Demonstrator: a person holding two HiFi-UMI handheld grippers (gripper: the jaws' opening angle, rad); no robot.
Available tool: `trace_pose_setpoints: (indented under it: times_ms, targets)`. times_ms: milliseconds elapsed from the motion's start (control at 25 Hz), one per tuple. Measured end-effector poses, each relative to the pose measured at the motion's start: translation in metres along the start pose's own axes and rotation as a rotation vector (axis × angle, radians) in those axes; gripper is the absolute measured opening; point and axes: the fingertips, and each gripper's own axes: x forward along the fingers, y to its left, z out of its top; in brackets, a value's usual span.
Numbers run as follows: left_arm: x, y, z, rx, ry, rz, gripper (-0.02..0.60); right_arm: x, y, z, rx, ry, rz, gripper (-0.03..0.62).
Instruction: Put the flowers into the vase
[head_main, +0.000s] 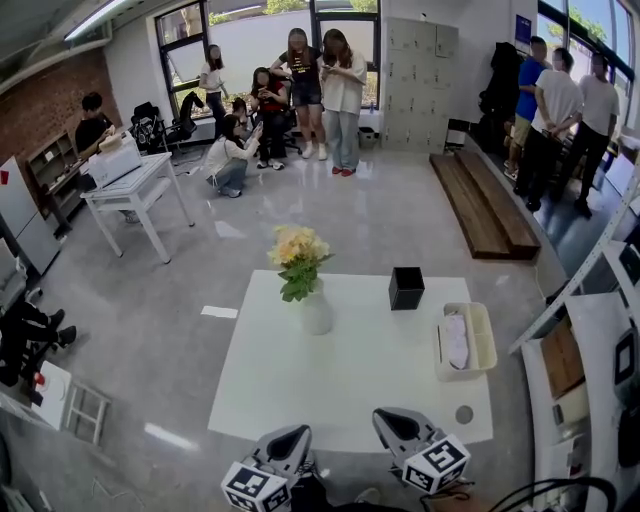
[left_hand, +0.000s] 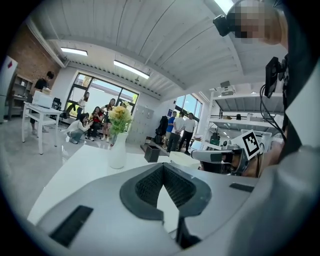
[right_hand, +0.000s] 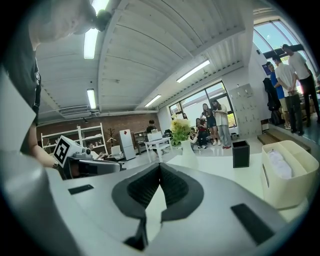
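Observation:
A white vase (head_main: 316, 312) stands on the white table (head_main: 300, 390), left of its middle, with yellow flowers (head_main: 297, 247) and green leaves in it. The vase (left_hand: 118, 150) and the flowers (left_hand: 119, 114) also show in the left gripper view, and the vase (right_hand: 189, 152) in the right gripper view. My left gripper (head_main: 287, 437) is at the table's near edge, shut and empty. My right gripper (head_main: 391, 419) is beside it over the near edge, also shut with nothing between its jaws. Both point towards the vase and are well short of it.
A black square cup (head_main: 406, 288) stands at the table's far right. A cream tray (head_main: 487, 340) with white cloth in it lies on the right side. Several people stand and crouch at the back of the room. A white desk (head_main: 135, 190) is at the far left, shelving at the right.

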Motion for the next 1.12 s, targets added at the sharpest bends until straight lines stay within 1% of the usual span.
trace_pose_setpoints:
  times_ms: [200, 480, 640, 760, 920, 1120]
  targets:
    - [-0.012, -0.006, -0.013, -0.011, 0.004, 0.042, 0.005, -0.018, 0.007, -0.013, 0.006, 0.017, 0.013, 0.005]
    - [-0.021, -0.015, -0.019, -0.019, 0.000, 0.080, 0.005, -0.039, 0.005, -0.022, -0.003, 0.024, 0.023, 0.003]
    - [-0.022, -0.021, -0.022, -0.018, 0.006, 0.084, 0.005, -0.049, 0.003, -0.022, 0.003, 0.033, 0.012, 0.003]
    - [-0.020, -0.026, -0.025, -0.017, 0.009, 0.083, 0.005, -0.056, -0.002, -0.030, 0.009, 0.028, 0.014, 0.004]
    - [-0.014, -0.031, -0.023, -0.012, 0.005, 0.072, 0.005, -0.062, 0.000, -0.026, -0.003, 0.043, 0.010, 0.003]
    - [-0.008, -0.035, -0.018, -0.007, 0.001, 0.061, 0.005, -0.065, -0.002, -0.028, -0.006, 0.039, 0.024, 0.003]
